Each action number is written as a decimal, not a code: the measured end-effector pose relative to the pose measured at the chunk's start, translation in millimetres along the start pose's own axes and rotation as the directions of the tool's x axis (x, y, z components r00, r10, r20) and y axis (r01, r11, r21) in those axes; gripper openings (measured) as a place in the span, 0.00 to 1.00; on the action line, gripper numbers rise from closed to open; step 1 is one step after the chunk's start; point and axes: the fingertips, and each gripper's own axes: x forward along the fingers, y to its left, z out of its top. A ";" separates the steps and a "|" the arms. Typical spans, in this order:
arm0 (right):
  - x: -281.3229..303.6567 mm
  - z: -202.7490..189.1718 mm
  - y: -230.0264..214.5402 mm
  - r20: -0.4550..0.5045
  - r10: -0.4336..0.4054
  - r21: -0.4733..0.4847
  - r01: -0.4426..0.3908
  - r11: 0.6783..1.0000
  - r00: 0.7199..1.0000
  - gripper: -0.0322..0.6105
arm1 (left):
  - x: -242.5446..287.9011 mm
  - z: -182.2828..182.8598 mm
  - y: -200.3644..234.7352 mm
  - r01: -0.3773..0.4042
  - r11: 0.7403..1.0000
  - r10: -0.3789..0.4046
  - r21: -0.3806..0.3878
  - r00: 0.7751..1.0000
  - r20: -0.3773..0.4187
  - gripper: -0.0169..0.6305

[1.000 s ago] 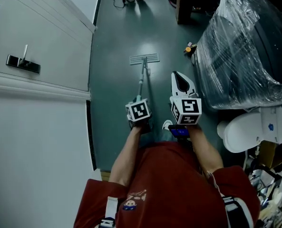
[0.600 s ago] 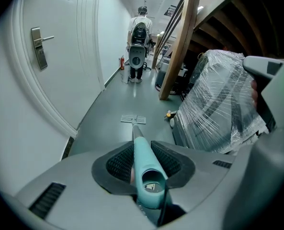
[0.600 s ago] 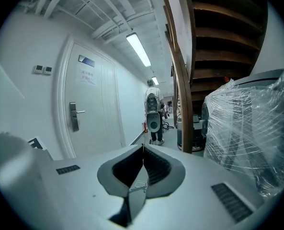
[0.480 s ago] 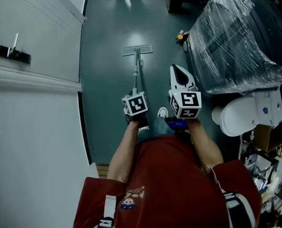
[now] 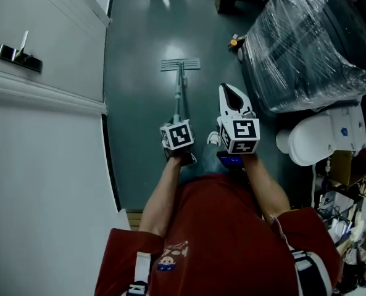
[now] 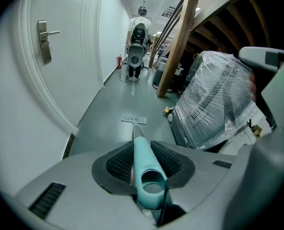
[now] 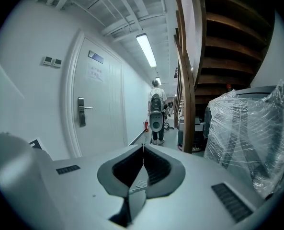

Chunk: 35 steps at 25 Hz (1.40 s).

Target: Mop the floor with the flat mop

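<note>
Floor [image 5: 139,36]; mop [image 5: 180,65] in L tool [image 6: 142,150] (left gripper view)

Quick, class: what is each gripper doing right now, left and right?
Left gripper: closed on the flat mop handle.
Right gripper: closed, holding nothing.

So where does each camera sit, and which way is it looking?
Head view: on the person's head, facing steeply down at the floor; shows the red shirt, left gripper and right gripper.
Left gripper view: on the left gripper, facing forward; its jaws grip the mop handle.
Right gripper view: on the right gripper, facing forward; its jaws are shut, empty.
Both gripper views share the door handle and wrapped bundle.
</note>
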 end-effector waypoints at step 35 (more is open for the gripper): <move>-245.3 -79.5 -27.2 0.036 0.094 0.049 -0.096 0.994 0.995 0.08 | -125.2 -230.9 -102.4 -0.081 0.996 0.081 -0.041 0.997 0.000 0.22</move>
